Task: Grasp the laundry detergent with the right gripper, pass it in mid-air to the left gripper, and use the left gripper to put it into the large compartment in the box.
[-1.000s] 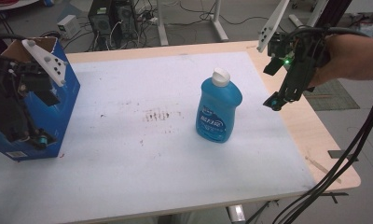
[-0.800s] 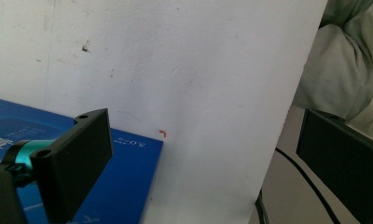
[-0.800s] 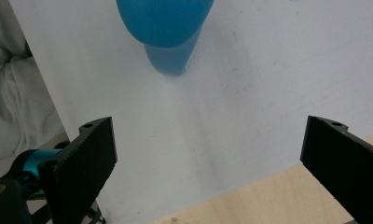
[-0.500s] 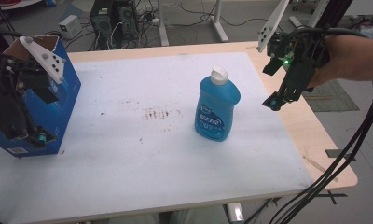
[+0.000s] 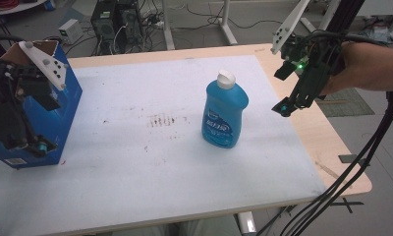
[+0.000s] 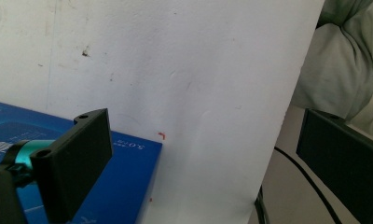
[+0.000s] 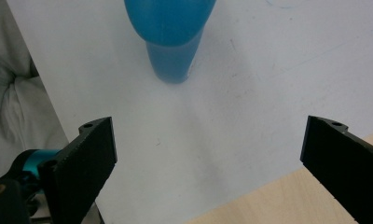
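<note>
From the high view, your right gripper [image 5: 284, 106] hangs over the right edge of the white mat [image 5: 135, 187], above the bare strip of the light wooden table [image 5: 332, 147], tilted down and toward the middle; a green light glows on its body and its black cables trail off the table's near right corner. The translucent blue plastic detergent bottle with a white cap [image 5: 224, 115] stands upright on the mat, right of centre, near that gripper but apart from it. At the far left your left gripper [image 5: 30, 145] sits against the near face of the tall blue cardboard box with its top flaps open [image 5: 69, 105], which stands at the mat's left edge, well apart from the bottle. Faint reddish-brown smudges [image 5: 160, 120] mark the mat between box and bottle.

In the left gripper view, your left gripper [image 6: 212, 158] is spread wide with nothing between its jaws. One jaw lies over the blue box [image 6: 128, 186]; the other hangs past the mat's edge, near pale cloth.

In the right gripper view, your right gripper [image 7: 208, 163] is likewise released, jaws wide apart and empty. The blue bottle [image 7: 170, 32] stands ahead of them on the mat, apart from both jaws, and a corner of wooden table [image 7: 268, 205] shows below.
</note>
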Demonstrator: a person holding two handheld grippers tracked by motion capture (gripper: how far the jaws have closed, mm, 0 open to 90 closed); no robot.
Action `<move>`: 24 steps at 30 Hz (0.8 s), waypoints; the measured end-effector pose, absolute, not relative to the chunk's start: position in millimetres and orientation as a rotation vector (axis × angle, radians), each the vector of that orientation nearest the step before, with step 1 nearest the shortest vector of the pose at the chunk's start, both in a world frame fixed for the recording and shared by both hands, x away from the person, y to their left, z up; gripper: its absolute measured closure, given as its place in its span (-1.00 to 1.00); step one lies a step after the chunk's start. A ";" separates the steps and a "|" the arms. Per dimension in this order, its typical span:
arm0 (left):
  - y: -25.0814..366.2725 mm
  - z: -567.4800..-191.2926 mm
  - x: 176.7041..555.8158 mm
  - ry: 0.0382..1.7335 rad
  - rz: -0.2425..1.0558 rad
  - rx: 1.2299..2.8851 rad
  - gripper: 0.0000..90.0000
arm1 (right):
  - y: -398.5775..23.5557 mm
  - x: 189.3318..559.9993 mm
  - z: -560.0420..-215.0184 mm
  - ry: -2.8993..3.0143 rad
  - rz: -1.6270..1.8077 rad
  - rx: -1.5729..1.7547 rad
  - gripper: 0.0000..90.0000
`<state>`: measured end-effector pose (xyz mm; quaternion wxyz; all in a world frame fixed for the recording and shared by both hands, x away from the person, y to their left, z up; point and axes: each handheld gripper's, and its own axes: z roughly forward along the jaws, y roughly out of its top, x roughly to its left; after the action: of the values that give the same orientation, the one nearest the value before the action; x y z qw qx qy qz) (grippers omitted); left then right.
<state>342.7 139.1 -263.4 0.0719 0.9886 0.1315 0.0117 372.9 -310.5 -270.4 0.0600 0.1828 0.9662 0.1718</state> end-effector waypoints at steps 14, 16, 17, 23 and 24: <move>134.4 -270.5 348.5 0.368 0.038 2.971 -0.92 | -310.4 369.1 -287.2 2.871 0.718 0.657 -0.94; 134.1 -270.9 348.7 0.362 0.038 2.972 -0.92 | -309.5 368.1 -289.9 2.856 0.758 0.667 -0.94; 133.8 -271.9 348.5 0.357 0.035 2.973 -0.92 | -309.4 367.5 -291.1 2.846 0.780 0.670 -0.94; 135.0 -273.4 349.6 0.350 0.039 2.969 -0.92 | -311.0 365.0 -299.0 2.783 0.898 0.719 -0.94; 135.3 -273.6 349.6 0.351 0.039 2.967 -0.92 | -311.4 364.7 -301.0 2.775 0.918 0.732 -0.94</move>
<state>349.6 135.3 -273.6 0.0765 0.9901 0.1172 0.0131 364.7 -311.4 -301.0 0.0642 0.2425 0.9190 0.3040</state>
